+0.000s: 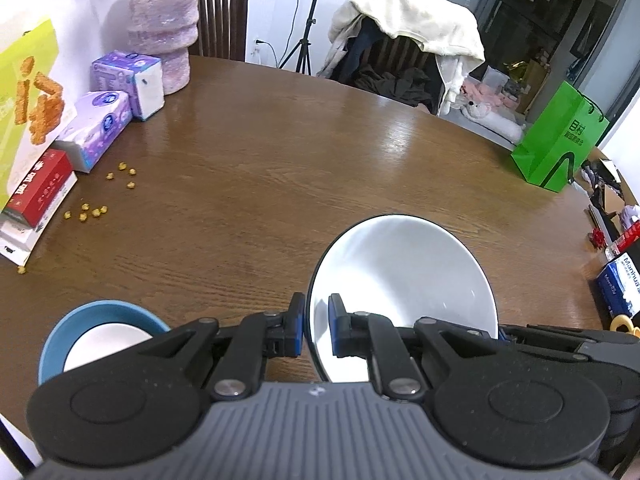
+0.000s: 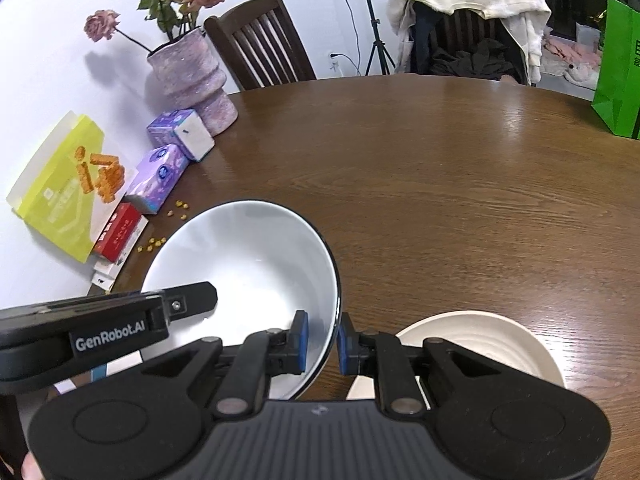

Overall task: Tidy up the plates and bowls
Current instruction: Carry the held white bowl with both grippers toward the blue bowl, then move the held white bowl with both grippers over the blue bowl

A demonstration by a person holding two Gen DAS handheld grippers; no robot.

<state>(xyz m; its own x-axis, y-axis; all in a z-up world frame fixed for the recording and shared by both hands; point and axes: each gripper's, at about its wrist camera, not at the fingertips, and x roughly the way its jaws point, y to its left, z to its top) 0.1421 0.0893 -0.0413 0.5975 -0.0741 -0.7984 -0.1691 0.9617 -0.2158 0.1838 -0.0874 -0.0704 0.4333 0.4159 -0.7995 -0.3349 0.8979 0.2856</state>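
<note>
A large white bowl with a dark rim (image 1: 404, 280) (image 2: 248, 264) hangs above the brown table, held from both sides. My left gripper (image 1: 317, 330) is shut on its left rim; my right gripper (image 2: 323, 340) is shut on its right rim. In the right wrist view the left gripper's finger (image 2: 192, 298) reaches over the bowl's left edge. A blue bowl with a white inside (image 1: 100, 332) sits on the table at the lower left of the left wrist view. A cream ribbed plate (image 2: 480, 344) lies on the table below my right gripper, partly hidden by it.
Along the wall side stand a pink vase (image 1: 166, 28), purple tissue packs (image 1: 120, 92), a red box (image 1: 40, 188) and a yellow snack box (image 1: 24, 92), with yellow crumbs (image 1: 96, 196) nearby. A green bag (image 1: 560, 140) stands at the table's (image 1: 300, 160) far right edge. Chairs stand behind.
</note>
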